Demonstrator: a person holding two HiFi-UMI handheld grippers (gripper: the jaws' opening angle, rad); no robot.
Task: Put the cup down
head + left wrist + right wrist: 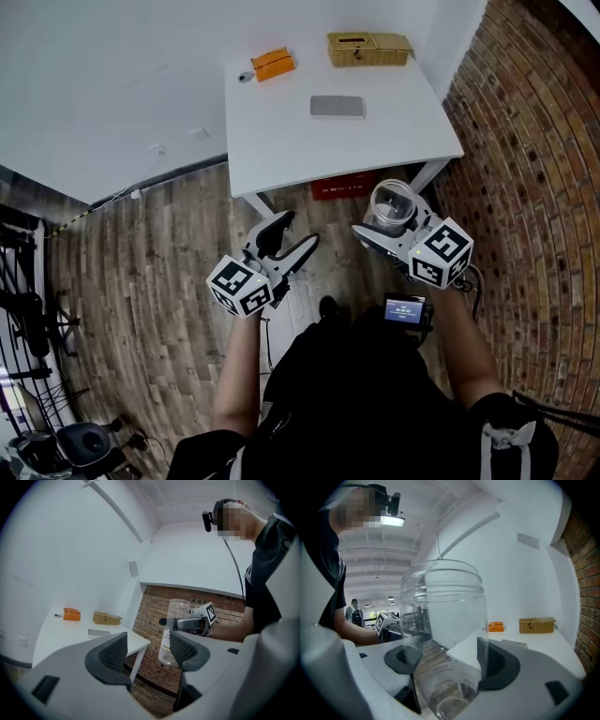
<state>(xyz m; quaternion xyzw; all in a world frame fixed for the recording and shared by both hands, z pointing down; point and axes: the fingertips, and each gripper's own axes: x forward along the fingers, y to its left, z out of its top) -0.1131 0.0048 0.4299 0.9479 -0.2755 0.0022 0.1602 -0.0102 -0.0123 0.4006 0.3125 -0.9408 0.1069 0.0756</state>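
Cup (440, 620): clear thin plastic, looks empty, so light, slick and easy to crush. Grip mid-wall, gently. Right gripper (445, 663) fingers (499, 663) pinch its wall on both sides, mouth up, in the air short of the bench (281, 141) near edge, right end. Left gripper (292, 234) spread, empty.

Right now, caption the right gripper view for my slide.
The clear cup clamped in the right tongs, short of the white table bearing an orange box and wicker basket.
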